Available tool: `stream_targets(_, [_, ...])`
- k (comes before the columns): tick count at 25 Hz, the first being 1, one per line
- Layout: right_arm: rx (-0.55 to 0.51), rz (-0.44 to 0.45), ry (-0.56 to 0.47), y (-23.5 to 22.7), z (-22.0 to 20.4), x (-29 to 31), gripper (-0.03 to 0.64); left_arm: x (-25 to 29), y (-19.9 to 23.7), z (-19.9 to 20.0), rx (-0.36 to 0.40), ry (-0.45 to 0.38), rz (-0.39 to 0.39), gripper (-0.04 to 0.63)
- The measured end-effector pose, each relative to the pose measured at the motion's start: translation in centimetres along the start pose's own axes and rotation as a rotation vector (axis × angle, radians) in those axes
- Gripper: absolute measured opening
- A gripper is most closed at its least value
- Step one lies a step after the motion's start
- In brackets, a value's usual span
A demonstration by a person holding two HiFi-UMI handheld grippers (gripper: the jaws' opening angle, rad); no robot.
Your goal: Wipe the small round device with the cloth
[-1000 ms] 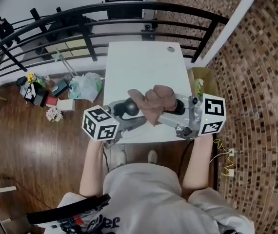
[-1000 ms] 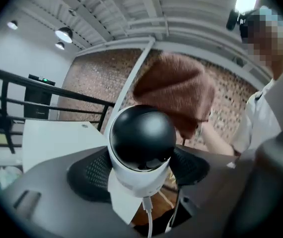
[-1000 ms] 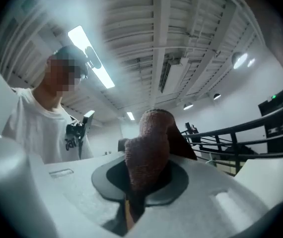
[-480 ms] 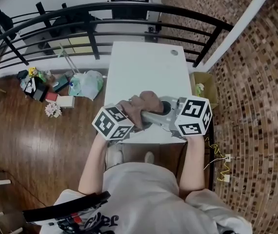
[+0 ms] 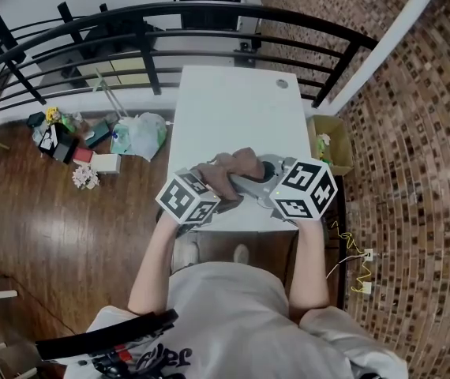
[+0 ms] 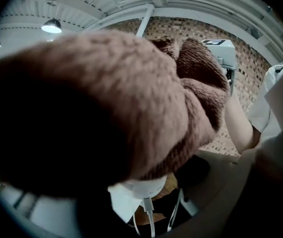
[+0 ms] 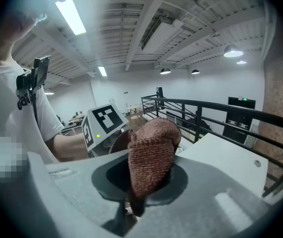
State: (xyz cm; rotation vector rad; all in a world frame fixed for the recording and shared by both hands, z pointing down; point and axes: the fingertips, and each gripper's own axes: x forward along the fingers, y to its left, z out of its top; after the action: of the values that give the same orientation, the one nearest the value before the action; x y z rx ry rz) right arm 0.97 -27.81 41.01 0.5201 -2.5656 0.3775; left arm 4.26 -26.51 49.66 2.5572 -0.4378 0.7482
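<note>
Small round device mostly hidden under the cloth, a dark bulk gripped in the part-open left tool, right tool closed on the cloth, over the worktop's near edge

White table by blk railing; brick wall R; wood floor; maybe bags L.

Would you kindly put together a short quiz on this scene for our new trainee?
1. What does the right tool grip? A brown cloth; B bottle; C sponge.
2. True or false: the cloth lies flat on the white table.
3. Which tool holds the dark round device beneath the cloth?
Key: 1 A; 2 false; 3 the left tool.
</note>
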Motion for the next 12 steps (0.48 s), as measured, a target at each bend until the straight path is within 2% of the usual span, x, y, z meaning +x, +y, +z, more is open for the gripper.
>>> stream_targets(3, [0.02, -0.114, -0.015, -2.3, -0.3, -1.1, 0.025, 0.4, 0.2, -0.9, -0.022, 0.01, -0.012, 0.379])
stream_targets(4, [0.023, -0.118, -0.037, -2.5, 0.0, -1.7, 0.025, 0.5, 0.2, -1.0, -0.031, 0.006, -0.018, 0.379])
stream_targets(5, [0.021, -0.091, -0.059, -2.1, 0.5, -2.1, 0.025, 0.5, 0.2, -1.0, -0.038, 0.002, -0.023, 0.379])
stream_targets(7, [-0.005, 0.035, -0.055, 0.4, 1.0, -2.0, 0.025, 0.5, 0.2, -0.8, -0.044, -0.005, -0.025, 0.379])
stream_targets(9, [-0.044, 0.149, 0.036, 3.1, 0.1, -0.8, 0.025, 0.4, 0.2, -0.4, -0.036, -0.013, -0.023, 0.379])
stream_targets(12, [-0.046, 0.184, 0.158, 4.2, -2.0, 1.3, 0.025, 0.1, 0.3, 0.4, -0.007, -0.019, -0.007, 0.379])
